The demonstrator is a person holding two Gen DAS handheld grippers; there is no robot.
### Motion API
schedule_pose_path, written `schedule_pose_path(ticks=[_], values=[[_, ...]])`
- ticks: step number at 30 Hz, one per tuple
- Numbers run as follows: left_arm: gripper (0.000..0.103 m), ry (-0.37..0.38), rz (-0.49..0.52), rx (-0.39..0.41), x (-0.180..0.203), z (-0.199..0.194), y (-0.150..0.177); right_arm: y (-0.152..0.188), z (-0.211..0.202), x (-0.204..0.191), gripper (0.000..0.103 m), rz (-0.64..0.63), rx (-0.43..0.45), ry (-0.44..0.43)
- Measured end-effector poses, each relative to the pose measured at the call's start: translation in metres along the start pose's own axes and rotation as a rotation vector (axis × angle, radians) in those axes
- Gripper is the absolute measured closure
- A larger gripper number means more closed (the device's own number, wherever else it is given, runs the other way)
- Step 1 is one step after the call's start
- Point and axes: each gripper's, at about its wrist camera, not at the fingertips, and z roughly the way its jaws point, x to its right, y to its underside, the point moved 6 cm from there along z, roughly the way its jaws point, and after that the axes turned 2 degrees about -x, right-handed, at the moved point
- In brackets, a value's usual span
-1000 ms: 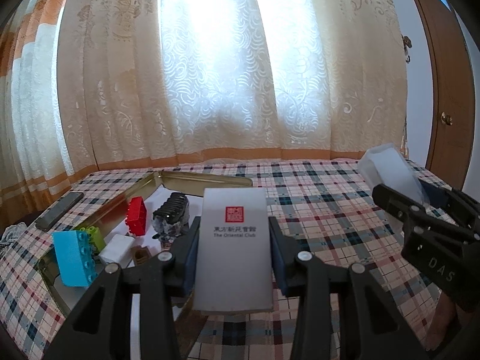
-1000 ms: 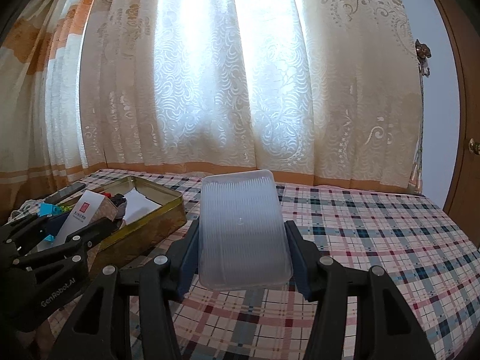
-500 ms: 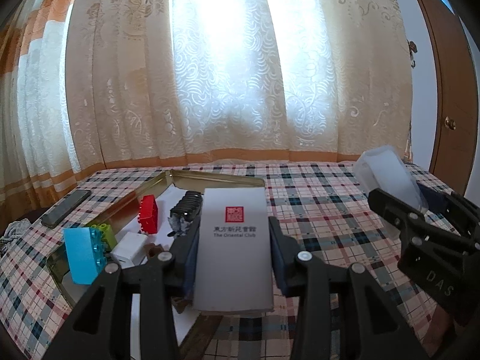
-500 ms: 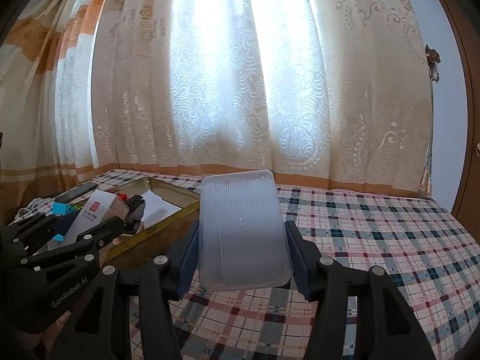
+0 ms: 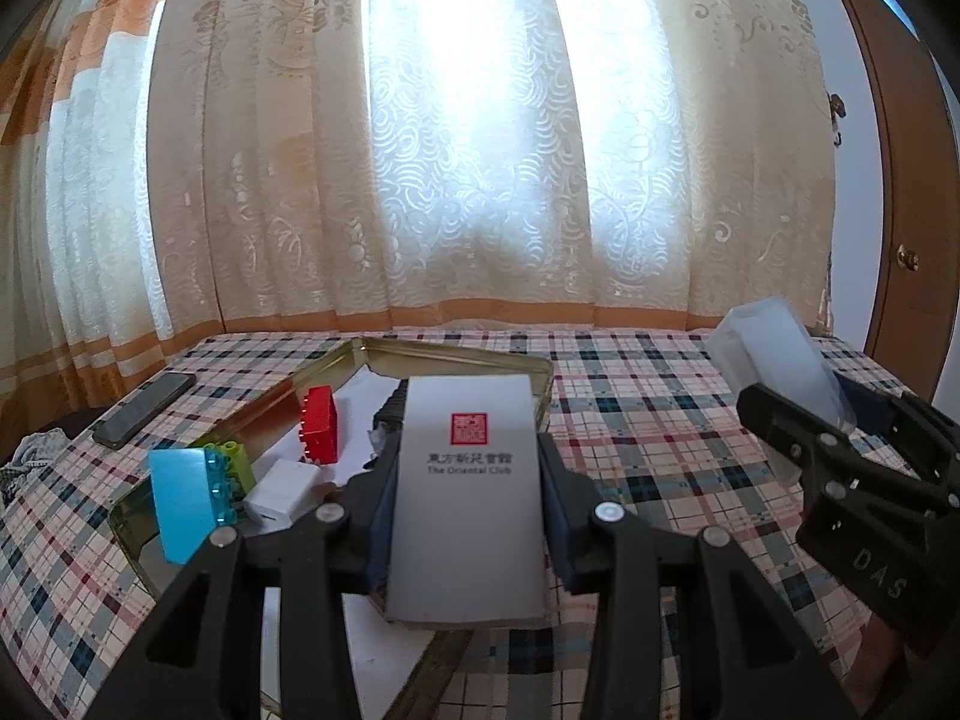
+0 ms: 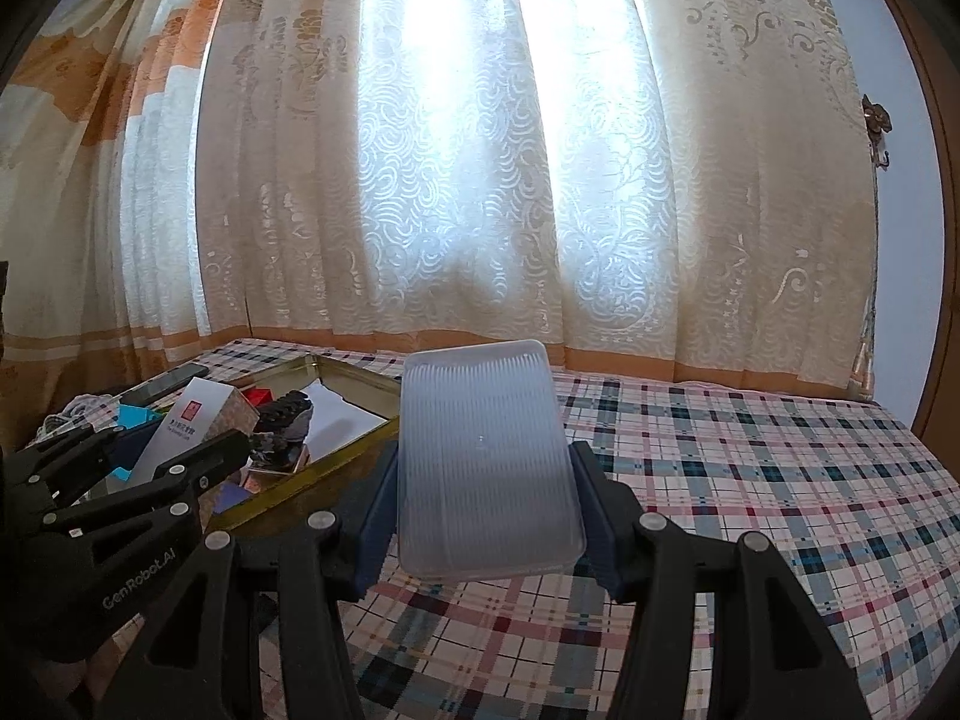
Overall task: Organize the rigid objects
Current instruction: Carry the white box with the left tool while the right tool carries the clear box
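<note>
"The Oriental Club" is printed under a red seal on the white box (image 5: 469,498), pinched by the left gripper (image 5: 468,516). A ribbed translucent plastic case (image 6: 487,468) is clamped by the right gripper (image 6: 489,516).

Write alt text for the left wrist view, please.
The left gripper clamps an upright white card box with a red seal, above a gold tin tray of toy bricks on a plaid cloth. At right, the right gripper holds a translucent plastic box.
</note>
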Motion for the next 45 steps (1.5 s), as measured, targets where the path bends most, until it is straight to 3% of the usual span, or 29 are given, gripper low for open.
schedule_pose_path(ticks=[45], values=[[0.063,-0.047,-0.050,0.009,-0.050,-0.005,0.004,-0.002,0.008,-0.050,0.046,-0.061,-0.008,-0.086]])
